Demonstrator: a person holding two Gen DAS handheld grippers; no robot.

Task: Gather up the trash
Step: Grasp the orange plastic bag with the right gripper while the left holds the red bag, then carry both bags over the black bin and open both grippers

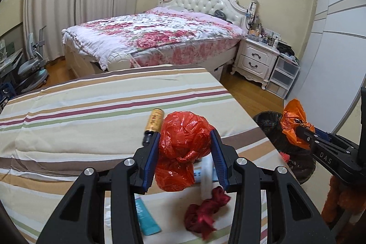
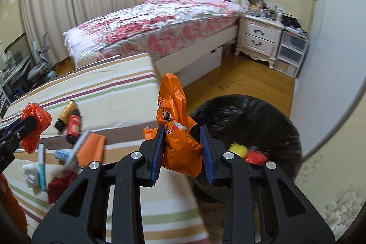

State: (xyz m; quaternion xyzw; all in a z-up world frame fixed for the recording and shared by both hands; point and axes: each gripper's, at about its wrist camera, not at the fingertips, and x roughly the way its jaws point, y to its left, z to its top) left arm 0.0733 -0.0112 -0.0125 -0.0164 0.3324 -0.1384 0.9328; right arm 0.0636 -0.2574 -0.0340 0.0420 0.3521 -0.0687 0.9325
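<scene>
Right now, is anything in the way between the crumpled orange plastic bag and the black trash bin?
Nothing visible is. The right gripper holds the crumpled orange plastic bag beside the open black-lined trash bin, with only open space between them.

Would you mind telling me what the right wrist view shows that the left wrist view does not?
Only the right wrist view shows the red bottle and the yellow and red trash inside the black bin. Only the left wrist view shows the right gripper from outside. Both share the red bag in the left gripper, the orange bag, and the gold can.
</scene>
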